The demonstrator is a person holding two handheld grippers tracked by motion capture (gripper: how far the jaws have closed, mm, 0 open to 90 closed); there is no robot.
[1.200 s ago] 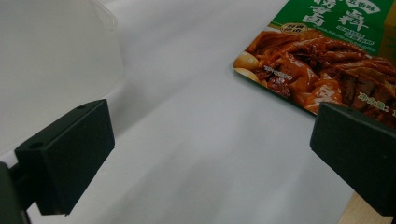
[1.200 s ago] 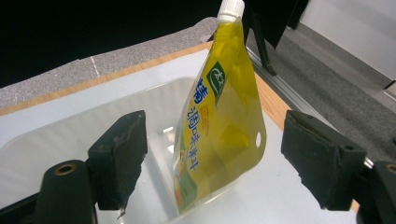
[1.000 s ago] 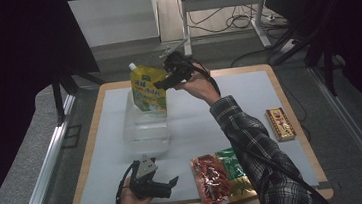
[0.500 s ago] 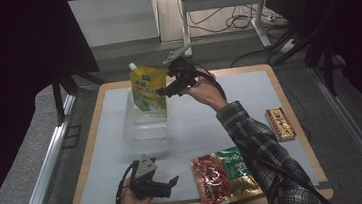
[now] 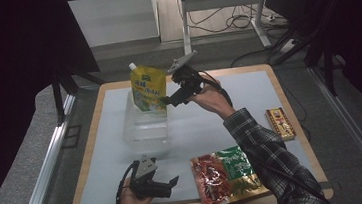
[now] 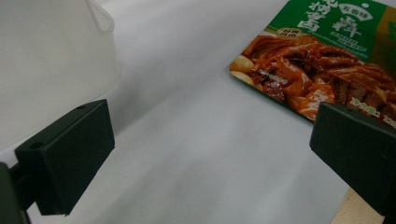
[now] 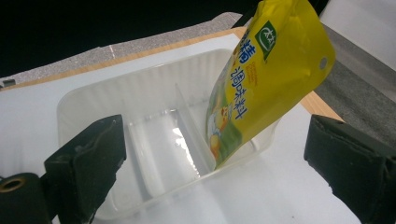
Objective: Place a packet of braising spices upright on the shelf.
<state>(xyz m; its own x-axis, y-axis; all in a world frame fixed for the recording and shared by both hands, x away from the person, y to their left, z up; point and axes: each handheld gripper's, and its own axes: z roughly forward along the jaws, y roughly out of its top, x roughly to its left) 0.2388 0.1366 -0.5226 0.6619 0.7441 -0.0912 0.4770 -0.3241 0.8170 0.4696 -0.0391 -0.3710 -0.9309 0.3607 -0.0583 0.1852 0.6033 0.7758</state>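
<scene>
One yellow pouch, one clear tray, one red-green packet, one small bar, two grippers.

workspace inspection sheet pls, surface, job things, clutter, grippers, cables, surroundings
surface: white mat on a wooden board, on a grey table.
job's things: yellow pouch stands tilted in the far section of the clear tray.
clutter: red and green packet at the near edge; small snack bar at the right.
grippers: right gripper open beside the pouch, jaws just opened, nothing between them; left gripper open, low near the packet.
cables: black cable trails from the right gripper.
surroundings: dark curtains; floor cables beyond the table.
</scene>
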